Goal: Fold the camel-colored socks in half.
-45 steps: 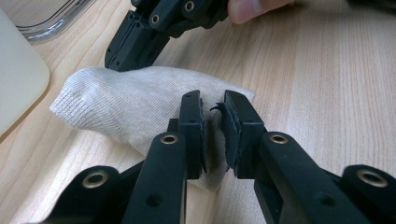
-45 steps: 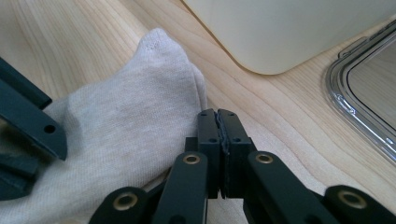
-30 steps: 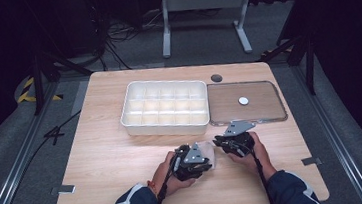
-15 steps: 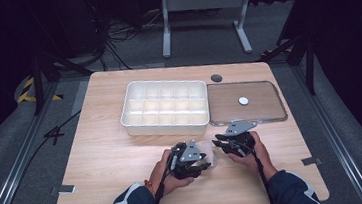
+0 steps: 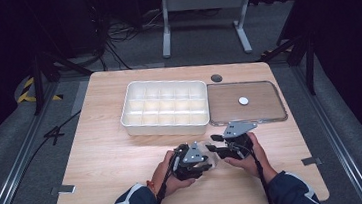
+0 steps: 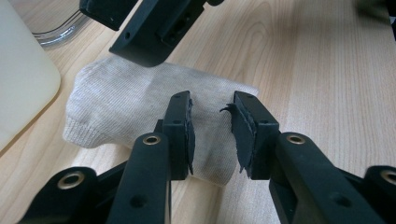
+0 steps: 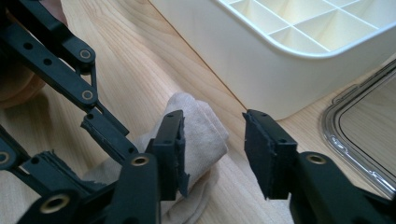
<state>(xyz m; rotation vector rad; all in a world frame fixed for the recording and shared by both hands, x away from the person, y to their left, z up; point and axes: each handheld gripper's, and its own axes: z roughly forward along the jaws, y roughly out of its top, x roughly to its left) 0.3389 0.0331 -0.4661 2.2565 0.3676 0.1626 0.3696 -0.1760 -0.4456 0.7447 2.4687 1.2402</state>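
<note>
High view: a person sits at the wooden desk (image 5: 113, 153) with both grippers close together, just in front of the white compartment tray (image 5: 165, 107). The left gripper (image 5: 201, 161) and right gripper (image 5: 217, 146) almost meet over a small pale bundle, a beige sock (image 5: 209, 154), which lies on the desk on the near side of the tray. Right of the tray sits a clear flat lid (image 5: 247, 102) with a white disc on it.

Left gripper view: the sock (image 6: 121, 100) lies folded or rolled on the desk, just beside the tray's rounded corner (image 6: 23, 79). The fingers (image 6: 180, 133) stand a little apart above the sock's near end, pads not pressing the cloth. A finger of the other gripper (image 6: 144, 30) hangs over the sock's far end.

Right gripper view: the sock (image 7: 198, 123) lies beside the tray wall (image 7: 261, 65). The fingers (image 7: 170, 149) have just been opening and now stand clearly apart; the cloth lies partly between them, one pad near the fold, not pinched.

The step appears to be folding or bundling the sock for the tray. To do it well, I would keep one gripper steadying one end while the other takes a full bite across the roll's thick middle, not a single loose layer, so it stays bundled when lifted toward a compartment.
</note>
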